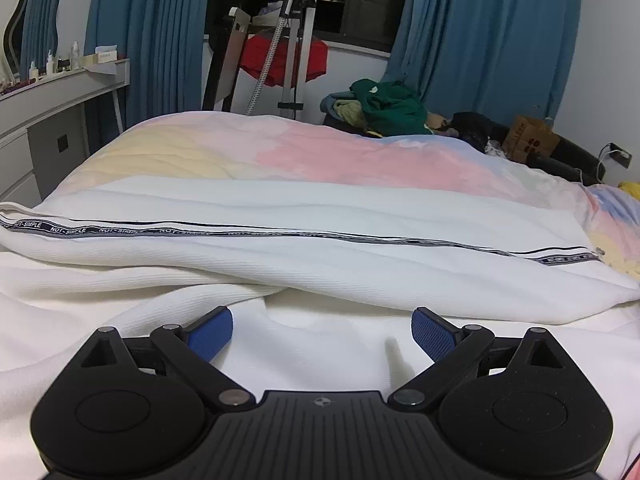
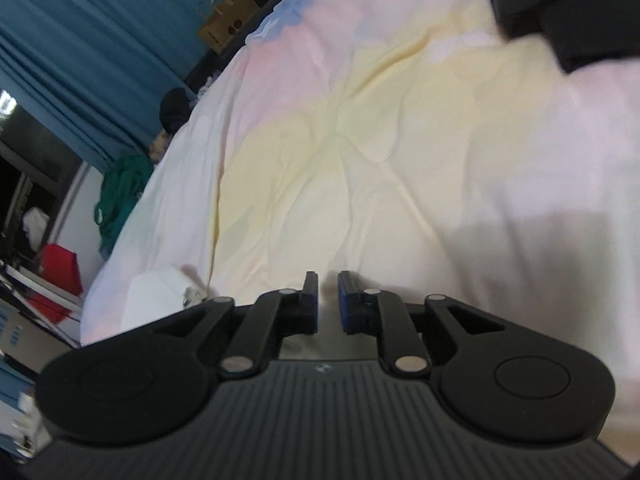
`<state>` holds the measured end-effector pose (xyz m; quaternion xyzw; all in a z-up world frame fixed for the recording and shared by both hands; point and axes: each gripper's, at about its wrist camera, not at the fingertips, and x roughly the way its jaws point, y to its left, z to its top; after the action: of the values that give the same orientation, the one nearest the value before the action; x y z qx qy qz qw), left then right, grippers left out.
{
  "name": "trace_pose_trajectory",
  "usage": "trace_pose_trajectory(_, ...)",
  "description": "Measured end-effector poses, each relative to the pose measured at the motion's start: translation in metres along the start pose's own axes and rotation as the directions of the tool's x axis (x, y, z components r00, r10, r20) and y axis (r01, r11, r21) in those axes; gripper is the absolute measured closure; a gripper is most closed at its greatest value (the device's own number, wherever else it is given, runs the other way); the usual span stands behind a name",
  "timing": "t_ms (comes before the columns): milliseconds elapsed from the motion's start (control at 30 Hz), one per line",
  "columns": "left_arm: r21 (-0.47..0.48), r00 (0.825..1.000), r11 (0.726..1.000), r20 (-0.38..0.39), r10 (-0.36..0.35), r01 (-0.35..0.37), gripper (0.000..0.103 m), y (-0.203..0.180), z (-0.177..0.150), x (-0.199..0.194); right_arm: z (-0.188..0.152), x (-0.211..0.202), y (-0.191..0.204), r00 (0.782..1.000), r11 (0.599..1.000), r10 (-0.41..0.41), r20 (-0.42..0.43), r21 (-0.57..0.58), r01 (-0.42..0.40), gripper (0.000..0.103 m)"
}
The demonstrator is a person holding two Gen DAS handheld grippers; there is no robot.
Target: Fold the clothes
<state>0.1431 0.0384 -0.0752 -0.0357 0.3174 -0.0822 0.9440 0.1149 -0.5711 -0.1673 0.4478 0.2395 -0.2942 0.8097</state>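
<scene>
A white ribbed garment lies spread across the bed in the left wrist view, with a dark printed band running along its folded upper layer. My left gripper hovers low over its near part, jaws wide open, blue pads apart with only loose cloth under them. In the right wrist view my right gripper points down at the pastel quilt. Its jaws stand a narrow gap apart with nothing between them. A white corner of cloth lies just left of it.
The pastel quilt covers the bed. Beyond it are a pile of green clothes, a cardboard box, a steamer stand with red cloth, blue curtains and a grey desk. A dark blurred shape fills the top right.
</scene>
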Motion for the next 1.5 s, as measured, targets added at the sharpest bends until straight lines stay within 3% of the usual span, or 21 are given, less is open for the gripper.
trace_pose_trajectory(133,0.012,1.0,1.0,0.016,-0.008,0.008,0.006,-0.005,-0.003,-0.013,-0.021,-0.048,0.042,0.999,0.978,-0.008,0.035,-0.21,0.016,0.046)
trace_pose_trajectory(200,0.016,1.0,1.0,0.023,-0.012,0.012,0.006,-0.008,-0.004,-0.02,-0.039,-0.074,0.064,0.999,0.944,0.005,0.054,-0.33,0.013,0.026)
trace_pose_trajectory(267,0.022,0.999,1.0,0.027,-0.018,0.017,0.006,-0.012,-0.006,-0.028,-0.066,-0.104,0.082,0.998,0.9,0.044,0.041,-0.436,-0.022,0.025)
trace_pose_trajectory(467,0.067,0.998,0.997,0.048,-0.037,0.033,0.005,-0.026,-0.014,-0.057,-0.131,-0.165,0.113,0.985,0.779,0.166,-0.052,-0.606,-0.163,0.02)
trace_pose_trajectory(567,0.077,0.997,0.996,0.054,-0.056,0.052,0.004,-0.031,-0.019,-0.071,-0.149,-0.187,0.119,0.974,0.74,0.21,-0.089,-0.636,-0.218,0.02)
trace_pose_trajectory(700,0.097,0.997,0.993,0.05,-0.066,0.061,0.003,-0.035,-0.026,-0.081,-0.173,-0.201,0.118,0.968,0.709,0.203,-0.147,-0.66,-0.249,0.02)
trace_pose_trajectory(933,0.112,0.997,0.992,0.034,-0.069,0.065,0.003,-0.043,-0.029,-0.079,-0.186,-0.218,0.116,0.963,0.684,0.218,-0.159,-0.679,-0.267,0.02)
trace_pose_trajectory(1200,0.102,0.999,0.994,-0.002,-0.043,0.043,0.003,-0.041,-0.029,-0.07,-0.19,-0.211,0.115,0.961,0.683,0.209,-0.18,-0.676,-0.275,0.02)
trace_pose_trajectory(1367,0.064,0.999,0.998,-0.017,0.03,-0.029,0.003,-0.029,-0.025,-0.07,-0.189,-0.202,0.113,0.963,0.689,0.197,-0.182,-0.673,-0.268,0.02)
trace_pose_trajectory(1500,-0.065,0.982,0.98,0.005,0.188,-0.187,0.004,0.004,-0.016,-0.089,-0.181,-0.186,0.105,0.968,0.745,0.158,-0.197,-0.619,-0.247,0.02)
